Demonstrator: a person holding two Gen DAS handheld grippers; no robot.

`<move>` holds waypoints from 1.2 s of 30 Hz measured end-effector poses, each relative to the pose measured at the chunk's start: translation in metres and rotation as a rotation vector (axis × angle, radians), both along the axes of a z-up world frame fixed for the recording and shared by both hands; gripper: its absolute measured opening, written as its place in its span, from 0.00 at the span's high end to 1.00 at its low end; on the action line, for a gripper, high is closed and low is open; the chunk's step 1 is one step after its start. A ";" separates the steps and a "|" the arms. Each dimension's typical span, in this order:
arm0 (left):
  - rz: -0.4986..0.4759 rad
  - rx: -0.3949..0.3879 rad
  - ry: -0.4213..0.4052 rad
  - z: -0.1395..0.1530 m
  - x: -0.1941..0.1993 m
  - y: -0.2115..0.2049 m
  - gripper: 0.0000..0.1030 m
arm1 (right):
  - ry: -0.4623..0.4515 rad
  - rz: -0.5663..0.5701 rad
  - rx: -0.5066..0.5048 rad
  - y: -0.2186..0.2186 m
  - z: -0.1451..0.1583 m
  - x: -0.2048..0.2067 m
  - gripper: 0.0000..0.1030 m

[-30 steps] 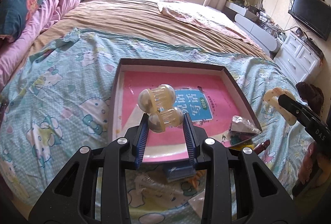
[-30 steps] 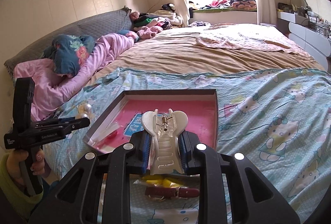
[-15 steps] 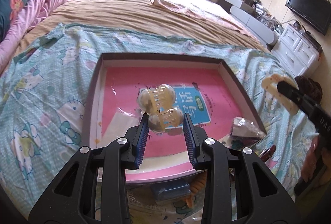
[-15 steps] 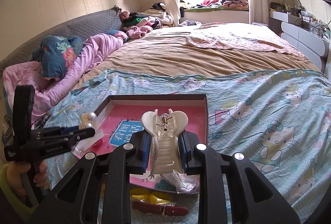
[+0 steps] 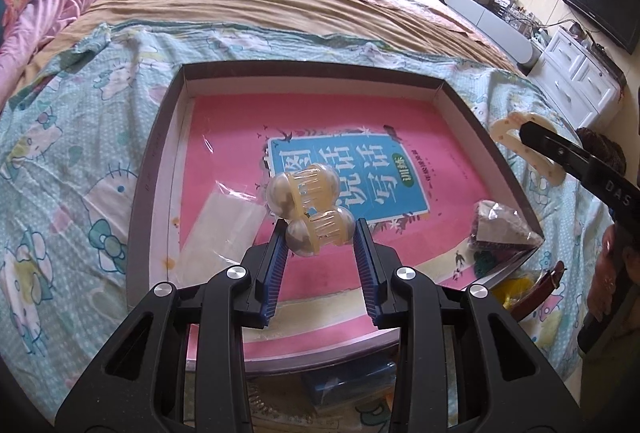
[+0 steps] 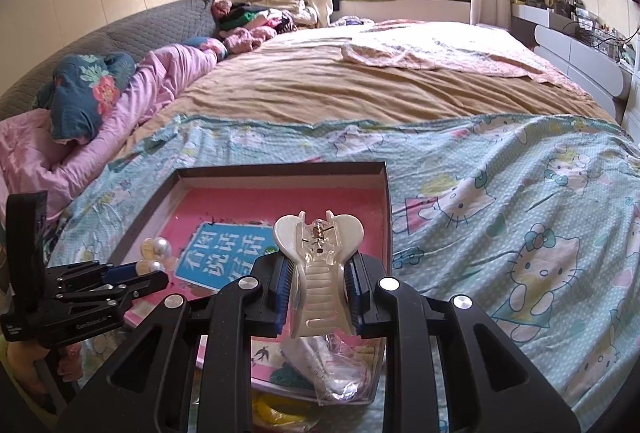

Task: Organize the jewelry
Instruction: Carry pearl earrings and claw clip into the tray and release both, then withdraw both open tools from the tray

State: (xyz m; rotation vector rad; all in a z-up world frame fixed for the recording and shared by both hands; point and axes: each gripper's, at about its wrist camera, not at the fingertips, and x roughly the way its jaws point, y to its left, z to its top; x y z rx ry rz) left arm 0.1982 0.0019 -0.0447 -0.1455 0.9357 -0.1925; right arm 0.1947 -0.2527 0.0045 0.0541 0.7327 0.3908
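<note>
The near edge of the shallow box is hidden behind both gripper bodies, so what lies on the bed just in front of that edge is hard to make out: only a piece of something yellow and a brown strap with a buckle show. A crumpled clear packet sits in the box's near right corner, and its content cannot be read.

The left gripper has its blue pads at a narrow gap, pressing on the lower ball of a pearl hair clip. The clip is held above the pink book that lines the box bottom, near the blue label in the middle; whether it touches the book I cannot tell.

The right gripper is fully closed on a cream claw clip, which stands upright between the pads, above the box's near right part.

The box walls are low. The middle and far part of the box bottom are free, and a flat clear bag lies at its left side.
</note>
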 end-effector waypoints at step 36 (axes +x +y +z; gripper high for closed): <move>0.043 0.032 -0.048 0.035 -0.029 0.015 0.12 | -0.002 -0.038 0.007 -0.001 0.014 -0.027 0.18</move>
